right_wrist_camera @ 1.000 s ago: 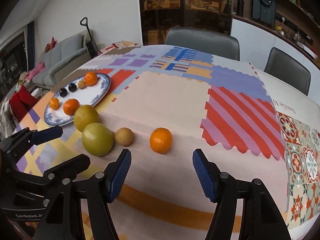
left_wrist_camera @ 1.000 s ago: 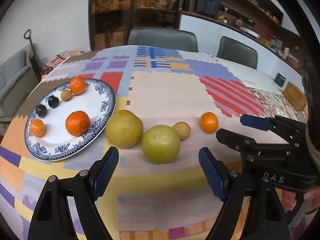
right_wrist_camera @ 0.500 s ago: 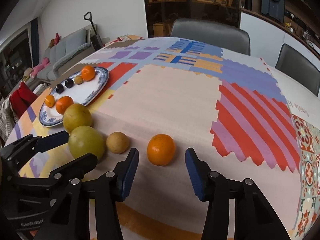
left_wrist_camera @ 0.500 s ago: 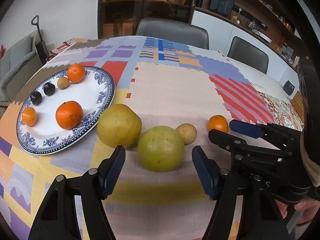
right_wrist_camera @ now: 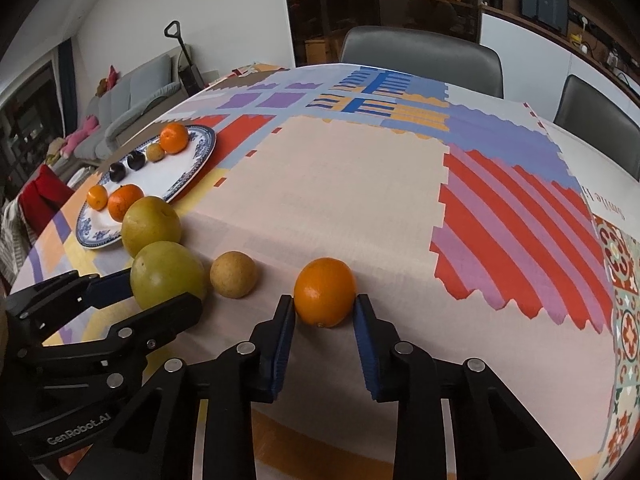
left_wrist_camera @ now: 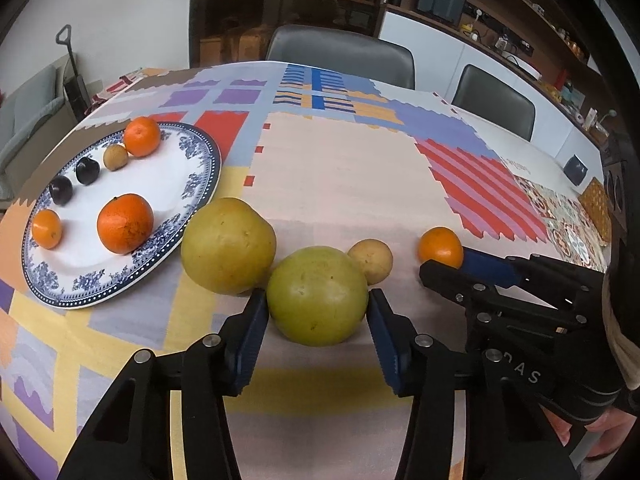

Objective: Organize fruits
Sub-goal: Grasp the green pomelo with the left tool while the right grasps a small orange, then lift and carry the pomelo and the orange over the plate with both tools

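A big green round fruit rests on the patchwork cloth. The jaws of my left gripper are closing on it, and both blue pads touch its sides. A larger yellow fruit leans against it on the left, and a small tan fruit sits just behind it. To the right, my right gripper is shut on a loose orange that still sits on the cloth. In the left wrist view that orange shows beside the right gripper's blue pad.
A blue-and-white plate at the left holds three oranges, two dark plums and a small tan fruit. Two grey chairs stand behind the table. A woven mat and a dark cup lie at the far right edge.
Both grippers have moved forward and down onto their fruits. Their jaws have narrowed from wide open until the pads meet the green fruit and the orange.
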Demonstrator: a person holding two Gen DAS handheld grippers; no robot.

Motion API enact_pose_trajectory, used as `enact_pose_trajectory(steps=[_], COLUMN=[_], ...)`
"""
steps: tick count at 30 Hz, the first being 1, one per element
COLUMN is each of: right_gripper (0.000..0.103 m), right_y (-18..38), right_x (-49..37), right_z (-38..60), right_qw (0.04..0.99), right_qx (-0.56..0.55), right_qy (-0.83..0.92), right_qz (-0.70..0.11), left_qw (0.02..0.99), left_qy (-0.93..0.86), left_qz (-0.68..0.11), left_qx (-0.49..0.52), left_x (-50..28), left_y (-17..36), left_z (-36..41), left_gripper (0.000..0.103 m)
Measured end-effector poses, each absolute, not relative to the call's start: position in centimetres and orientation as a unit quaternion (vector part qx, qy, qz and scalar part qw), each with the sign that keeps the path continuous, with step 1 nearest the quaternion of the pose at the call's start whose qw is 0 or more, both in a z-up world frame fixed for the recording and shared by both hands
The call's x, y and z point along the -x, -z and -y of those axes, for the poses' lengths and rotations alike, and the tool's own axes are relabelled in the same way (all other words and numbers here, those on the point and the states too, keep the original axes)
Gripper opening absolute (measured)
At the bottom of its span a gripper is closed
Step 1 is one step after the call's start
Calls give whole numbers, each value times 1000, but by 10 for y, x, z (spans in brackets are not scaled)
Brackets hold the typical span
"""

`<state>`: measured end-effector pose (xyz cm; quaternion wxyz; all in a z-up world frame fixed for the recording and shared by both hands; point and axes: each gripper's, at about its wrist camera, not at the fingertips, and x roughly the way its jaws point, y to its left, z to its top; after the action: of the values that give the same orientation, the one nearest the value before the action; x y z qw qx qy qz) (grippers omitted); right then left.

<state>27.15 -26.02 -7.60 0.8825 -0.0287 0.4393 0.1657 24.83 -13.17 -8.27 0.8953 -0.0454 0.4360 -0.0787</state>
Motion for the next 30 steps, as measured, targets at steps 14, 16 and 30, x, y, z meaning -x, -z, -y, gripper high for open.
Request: enact_pose_trajectory(steps=[14, 16, 30], right_gripper=[31, 31, 31], right_y=[62, 58, 17], right_x=[-233, -228, -190], right_z=[265, 264, 235], right_qw=[894, 896, 915], right_qx=[5, 2, -2], right_qy=[-148, -146, -149], right_qz=[-423, -420, -376], left_qw=[898, 899, 910], left_qy=[117, 121, 135], left_qz=[-424, -422, -392], left_qx=[1, 2, 9], left_x=[-222, -219, -192], left_y=[73, 68, 29], left_z=[131, 128, 93], left_gripper=[49, 49, 49])
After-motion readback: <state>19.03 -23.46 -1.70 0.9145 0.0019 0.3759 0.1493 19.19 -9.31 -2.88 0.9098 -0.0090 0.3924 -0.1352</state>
